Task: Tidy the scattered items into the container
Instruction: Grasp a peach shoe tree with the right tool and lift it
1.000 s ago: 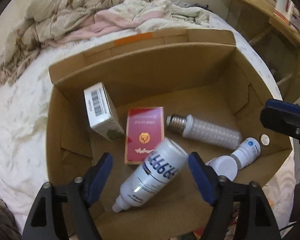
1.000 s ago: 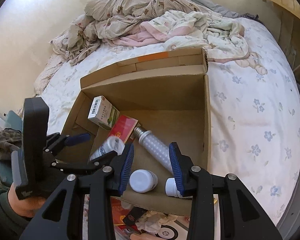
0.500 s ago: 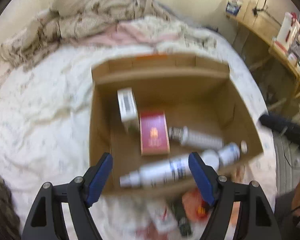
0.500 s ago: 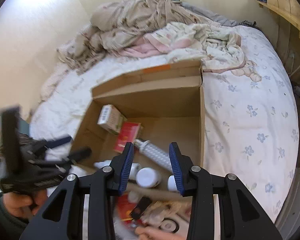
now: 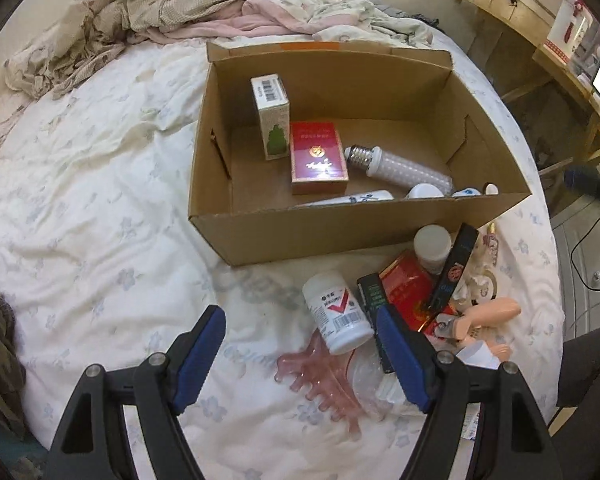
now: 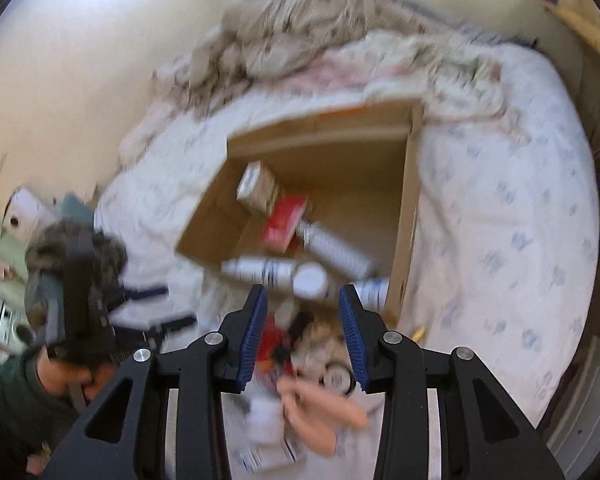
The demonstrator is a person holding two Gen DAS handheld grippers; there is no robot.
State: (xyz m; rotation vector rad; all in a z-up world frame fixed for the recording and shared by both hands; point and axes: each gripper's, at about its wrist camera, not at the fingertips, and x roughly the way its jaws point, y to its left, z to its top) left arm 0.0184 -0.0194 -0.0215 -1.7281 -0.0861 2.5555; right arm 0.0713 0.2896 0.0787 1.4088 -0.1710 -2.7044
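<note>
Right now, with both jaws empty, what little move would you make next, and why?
Probably ease the left gripper forward and down over the white pill bottle. It lies on the bed just ahead of the open jaws, outside the cardboard box, nearest of the items left out.

Floral bed; wooden desk (right)

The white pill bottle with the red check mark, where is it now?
In the left wrist view, the white pill bottle lies on the bed sheet outside the cardboard box, between the pink comb and a dark green box.
</note>
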